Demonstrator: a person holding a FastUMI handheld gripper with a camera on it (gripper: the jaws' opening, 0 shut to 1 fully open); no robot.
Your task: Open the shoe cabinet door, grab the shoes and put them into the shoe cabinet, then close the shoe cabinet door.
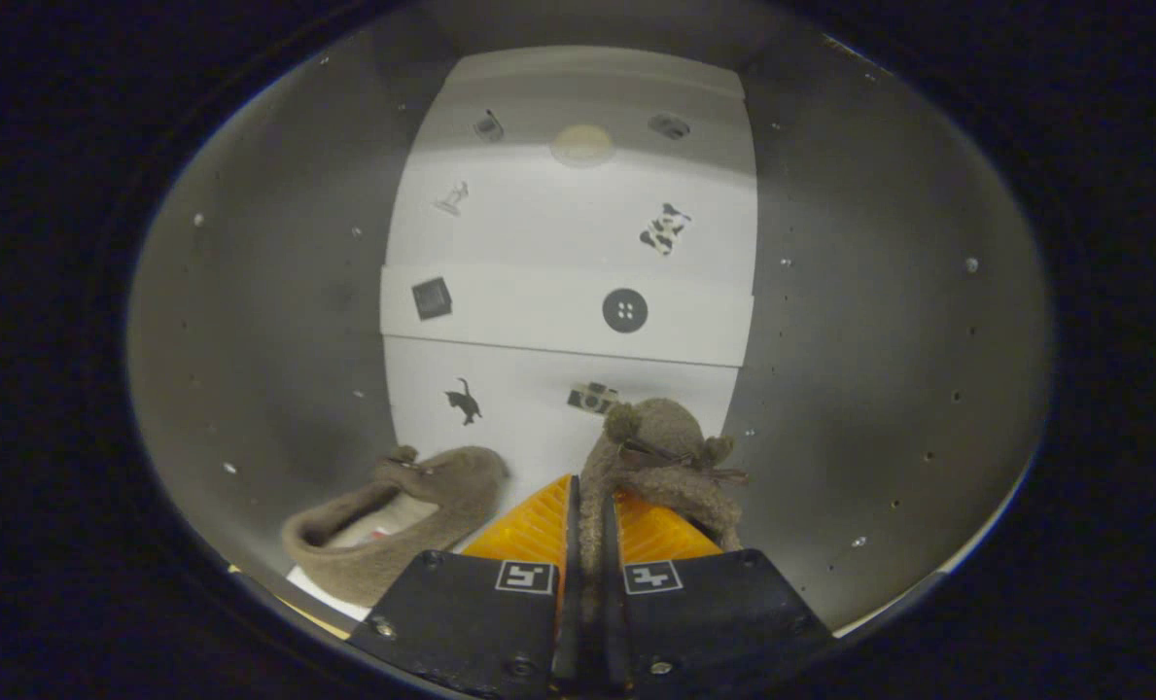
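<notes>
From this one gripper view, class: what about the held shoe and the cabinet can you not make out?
- Held shoe: its sole and back are hidden, covered by the gripper shut on its edge.
- Other shoe: its heel end is cut off behind the gripper body.
- Cabinet: its door is out of frame; open or shut cannot be told.

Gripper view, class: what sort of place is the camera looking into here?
Most likely the inside of a shoe cabinet: grey side walls, a white back panel with small stickers, one brown slipper lying inside, a second slipper pinched in the hand-held gripper.
</notes>
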